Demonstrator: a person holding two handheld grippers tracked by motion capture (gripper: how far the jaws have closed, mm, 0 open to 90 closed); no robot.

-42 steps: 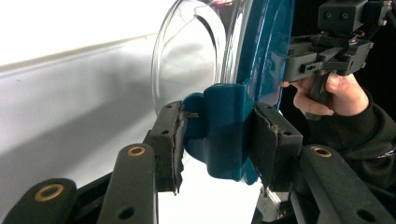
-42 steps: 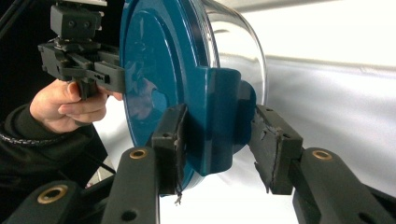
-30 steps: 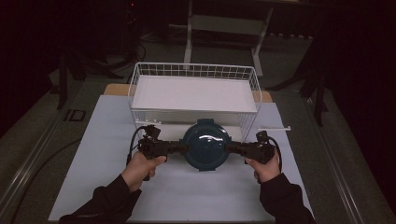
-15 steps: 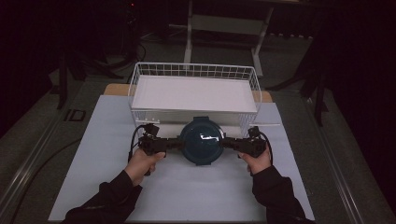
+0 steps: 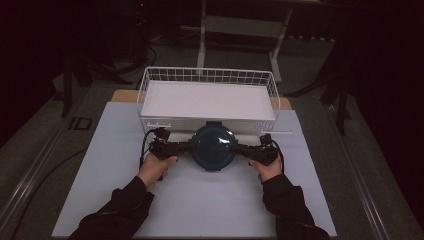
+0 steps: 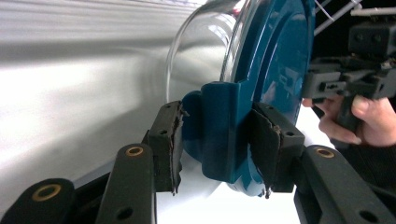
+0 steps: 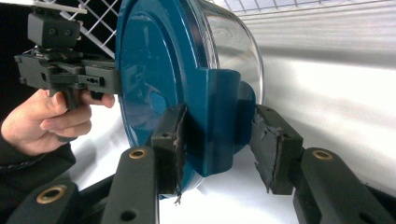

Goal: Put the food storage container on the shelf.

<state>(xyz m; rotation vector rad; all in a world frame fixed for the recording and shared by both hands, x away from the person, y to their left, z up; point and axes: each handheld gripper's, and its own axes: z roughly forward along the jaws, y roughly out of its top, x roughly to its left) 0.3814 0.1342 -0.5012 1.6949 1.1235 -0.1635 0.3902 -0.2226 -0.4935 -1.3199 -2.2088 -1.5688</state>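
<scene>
High view: left gripper (image 5: 186, 148), right gripper (image 5: 241, 149) clamp teal lidded bowl (image 5: 214, 146) side tabs.

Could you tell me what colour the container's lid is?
Dark teal lid; the right gripper view shows it best.

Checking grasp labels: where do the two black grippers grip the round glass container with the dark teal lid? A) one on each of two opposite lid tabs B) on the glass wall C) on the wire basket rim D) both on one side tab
A: the left gripper and the right gripper close from opposite sides on the round glass container with the dark teal lid, each set of jaws straddling a teal side tab in its gripper view.
</scene>
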